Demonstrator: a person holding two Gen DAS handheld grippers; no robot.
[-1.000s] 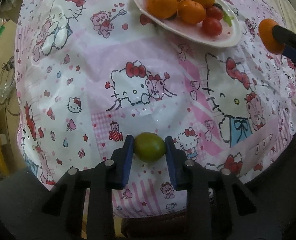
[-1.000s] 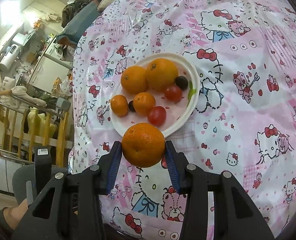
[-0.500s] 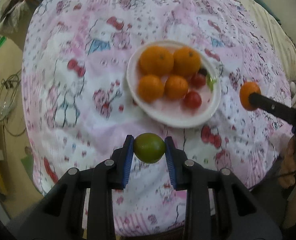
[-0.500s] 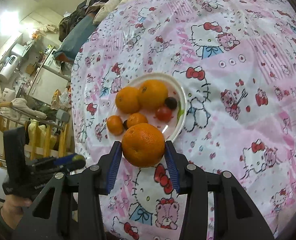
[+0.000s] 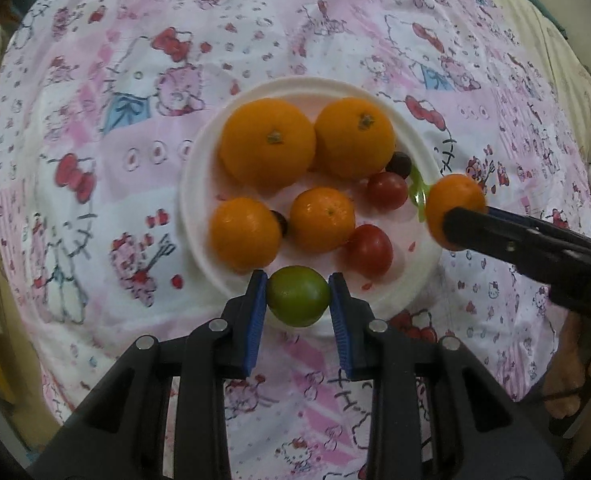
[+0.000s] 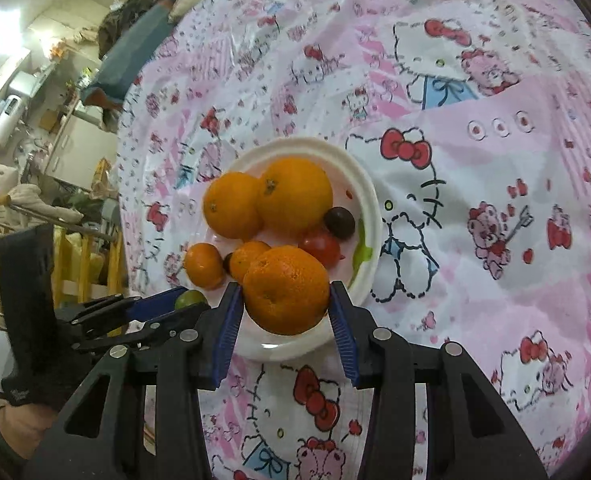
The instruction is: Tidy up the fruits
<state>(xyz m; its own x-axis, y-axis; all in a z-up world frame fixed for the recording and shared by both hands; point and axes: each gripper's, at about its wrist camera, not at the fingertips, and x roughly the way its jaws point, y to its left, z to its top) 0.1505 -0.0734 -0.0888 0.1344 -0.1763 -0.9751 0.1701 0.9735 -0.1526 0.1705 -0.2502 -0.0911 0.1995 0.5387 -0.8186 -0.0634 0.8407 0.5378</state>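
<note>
Green lime [image 5: 298, 295] clamped in left tongs [image 5: 297, 297], above near rim of white plate [image 5: 199, 200]. Right tongs [image 6: 285, 295] grip an orange [image 6: 286, 290] over the plate's right side. Plate holds four oranges, two tomatoes, dark fruits on pink cloth [image 5: 95, 200].

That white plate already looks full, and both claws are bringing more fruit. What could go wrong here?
The plate is crowded: the held orange could bump the red tomatoes or the small oranges and roll one off. The left claw with its green fruit and the right claw are close together and might collide.
</note>
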